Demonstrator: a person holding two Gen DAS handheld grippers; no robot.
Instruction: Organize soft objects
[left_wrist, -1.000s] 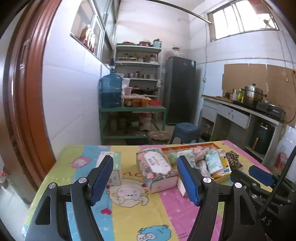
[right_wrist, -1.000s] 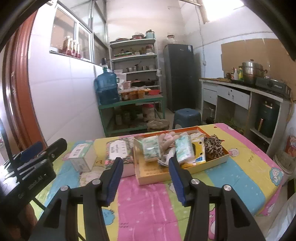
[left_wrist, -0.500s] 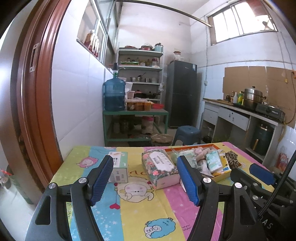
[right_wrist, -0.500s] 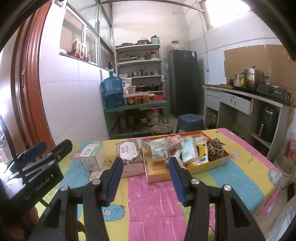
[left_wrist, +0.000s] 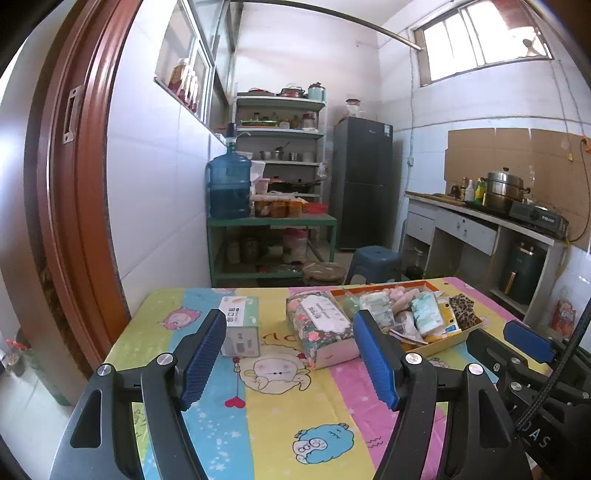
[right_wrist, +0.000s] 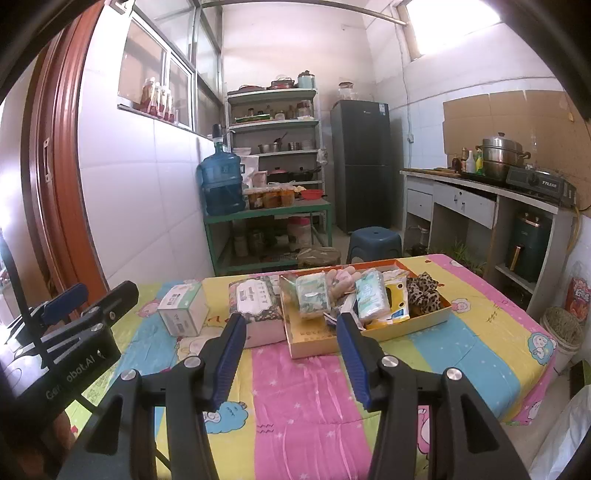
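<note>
Nearest in both wrist views are the grippers. The left gripper (left_wrist: 290, 360) hangs above the near part of the table (right_wrist: 303, 391) with its ribbed blue pads spread wide and nothing between them. The right gripper (right_wrist: 291, 354) is likewise spread and empty, held back from the tray.

The table is covered with a glossy striped cartoon cloth, which looks smooth and may let light boxes slide.

Toward the middle left stands a small white and green carton (left_wrist: 241, 326), rigid and square-edged. Just right of it lies a floral tissue box (left_wrist: 320, 330), its right side against or just beside the tray; contact cannot be confirmed.

The shallow orange cardboard tray (right_wrist: 317, 343) holds the soft goods: two crinkly plastic tissue packs (right_wrist: 313, 297), a further pack (right_wrist: 371, 299), a yellow packet (right_wrist: 397, 299), pale pink soft items (right_wrist: 341, 277) at the far side, and a leopard-print fabric piece (right_wrist: 423, 293) at the right end.

Assessment: the soft items lie gathered in the tray, loosely heaped. This fits either a finished gathering or a tray awaiting sorting. Any grip on a pack should take it across its narrow width, with light pressure, as film wrappers deform and slip.
</note>
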